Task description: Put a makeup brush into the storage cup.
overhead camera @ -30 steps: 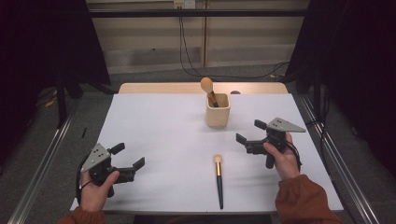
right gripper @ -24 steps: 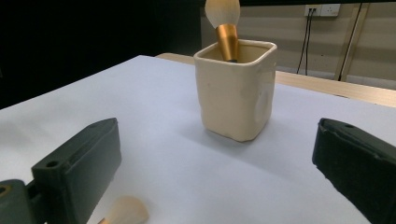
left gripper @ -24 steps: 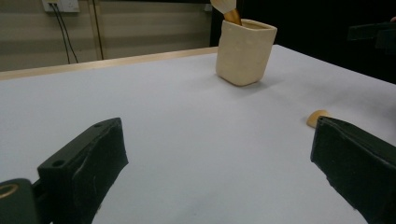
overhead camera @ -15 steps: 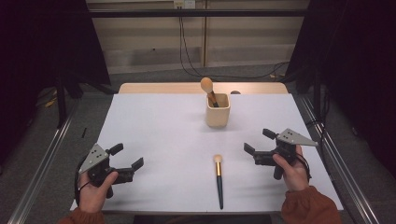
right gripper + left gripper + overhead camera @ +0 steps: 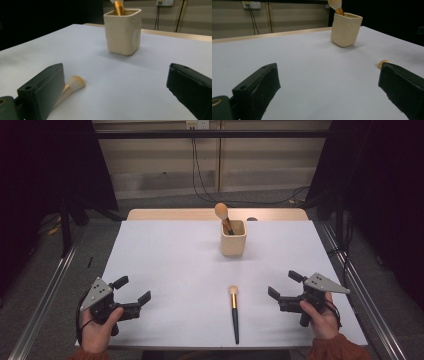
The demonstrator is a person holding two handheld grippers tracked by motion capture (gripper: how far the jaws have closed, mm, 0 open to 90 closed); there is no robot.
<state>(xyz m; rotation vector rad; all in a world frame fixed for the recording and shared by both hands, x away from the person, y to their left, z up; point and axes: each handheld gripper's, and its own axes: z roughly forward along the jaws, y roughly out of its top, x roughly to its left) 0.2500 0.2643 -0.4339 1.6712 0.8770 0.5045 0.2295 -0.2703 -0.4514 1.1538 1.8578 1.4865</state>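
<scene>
A cream square cup [image 5: 233, 239] stands at the back middle of the white table [image 5: 175, 260] and holds a makeup brush [image 5: 221, 212] with its tan head upward. A second brush [image 5: 234, 312], black-handled with a tan head, lies flat near the front edge, pointing away from me. My left gripper [image 5: 132, 290] rests open at the front left, apart from both brushes. My right gripper [image 5: 284, 284] stands open at the front right, a short way right of the lying brush. In the right gripper view that brush's head [image 5: 75, 83] lies beside the left jaw, with the cup [image 5: 122, 31] straight ahead.
In the left gripper view the cup [image 5: 345, 29] stands far off to the right, and the lying brush's head [image 5: 382, 63] peeks past the right jaw. A wooden strip [image 5: 175, 214] runs along the table's back edge. Metal rails [image 5: 357, 285] flank both sides.
My right gripper has moved toward me and slightly right, down to the table near the front edge. The left gripper, the cup and both brushes stay put.
</scene>
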